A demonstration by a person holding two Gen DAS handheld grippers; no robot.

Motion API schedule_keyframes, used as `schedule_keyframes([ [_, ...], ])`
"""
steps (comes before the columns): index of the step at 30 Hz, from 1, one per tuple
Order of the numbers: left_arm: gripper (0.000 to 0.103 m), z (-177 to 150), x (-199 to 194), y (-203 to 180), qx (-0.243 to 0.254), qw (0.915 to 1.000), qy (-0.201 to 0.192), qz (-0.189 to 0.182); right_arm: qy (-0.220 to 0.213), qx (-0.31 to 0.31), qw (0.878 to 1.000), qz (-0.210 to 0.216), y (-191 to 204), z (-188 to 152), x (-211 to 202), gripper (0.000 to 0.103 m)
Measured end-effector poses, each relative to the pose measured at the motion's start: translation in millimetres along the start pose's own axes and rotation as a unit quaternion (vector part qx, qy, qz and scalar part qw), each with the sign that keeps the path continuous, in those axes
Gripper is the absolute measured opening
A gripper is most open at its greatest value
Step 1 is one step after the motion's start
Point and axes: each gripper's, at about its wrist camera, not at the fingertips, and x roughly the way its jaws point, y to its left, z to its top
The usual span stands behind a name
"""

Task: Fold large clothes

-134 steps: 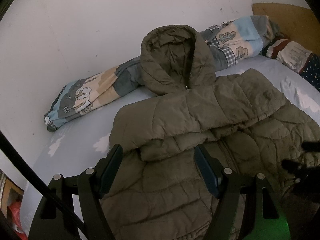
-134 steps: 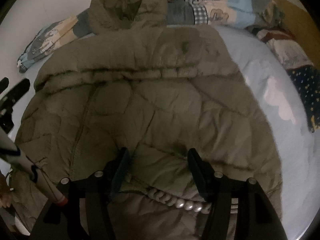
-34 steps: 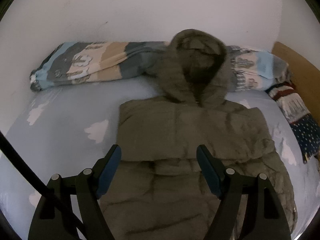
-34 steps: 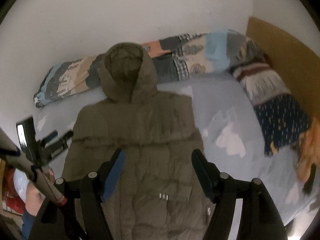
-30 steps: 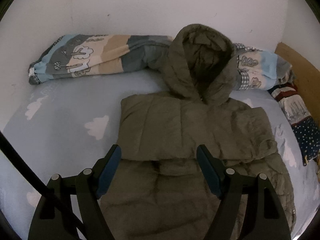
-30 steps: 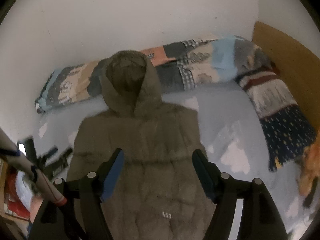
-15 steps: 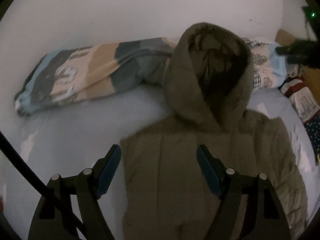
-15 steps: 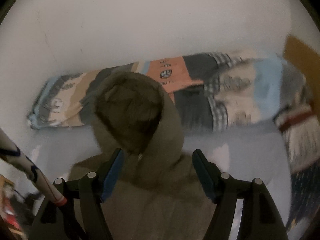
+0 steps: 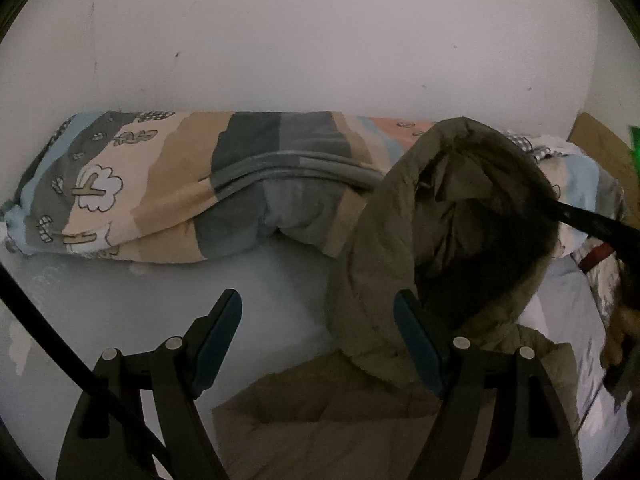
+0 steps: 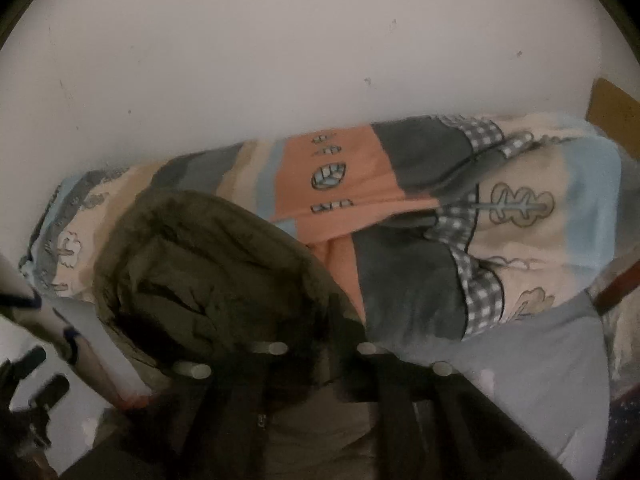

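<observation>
An olive quilted hooded jacket lies on the bed with its sleeves folded in. Its hood (image 9: 448, 240) stands up against the rolled quilt; the body (image 9: 340, 420) lies below. My left gripper (image 9: 318, 336) is open, its right finger at the hood's left edge, nothing held. In the right wrist view the hood (image 10: 212, 272) fills the lower left. My right gripper (image 10: 316, 364) is blurred and dark against the hood's right edge; its jaw state is unclear. It also shows in the left wrist view (image 9: 588, 224) as a dark finger at the hood's right rim.
A rolled patchwork quilt (image 9: 192, 196) lies along the white wall (image 9: 320, 40); it also shows in the right wrist view (image 10: 440, 220). Pale blue bed sheet (image 9: 120, 304) spreads left of the jacket. A wooden headboard (image 10: 616, 116) is at the right. More bedding (image 9: 600, 280) lies at the right edge.
Both grippers have moved forward from over the jacket's body to its hood. The right gripper has reached the hood's right rim and its view has blurred.
</observation>
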Motion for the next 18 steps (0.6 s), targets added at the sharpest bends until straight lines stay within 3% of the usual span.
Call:
schedule_keyframes([
  [5,0.078,-6.9,4.5,-12.2,0.016,0.9998,-0.007,-0.004,-0.045,-0.011,0.999,0.018,-7.7,-22.0,-37.4,0.006],
  [9,0.078,-6.3,-11.8,-24.3,0.039,0.9983,-0.042,0.003,-0.057,-0.022,0.998,0.032,-16.2,-38.2,-64.1,0.006],
  [15,0.078,-14.0,-43.1,-58.3,0.107,0.9896,-0.093,0.023,-0.062,-0.033,0.996,0.06,-28.8,-66.9,-105.7,0.006],
  [16,0.071,-17.9,-49.0,-64.4,0.116,0.9884,-0.096,0.017,-0.061,-0.031,0.995,0.066,-30.8,-72.8,-112.3,0.006],
  [18,0.012,-27.2,-57.9,-75.9,0.134,0.9864,-0.092,0.019,-0.059,-0.033,0.995,0.073,-32.0,-84.3,-122.7,0.006],
])
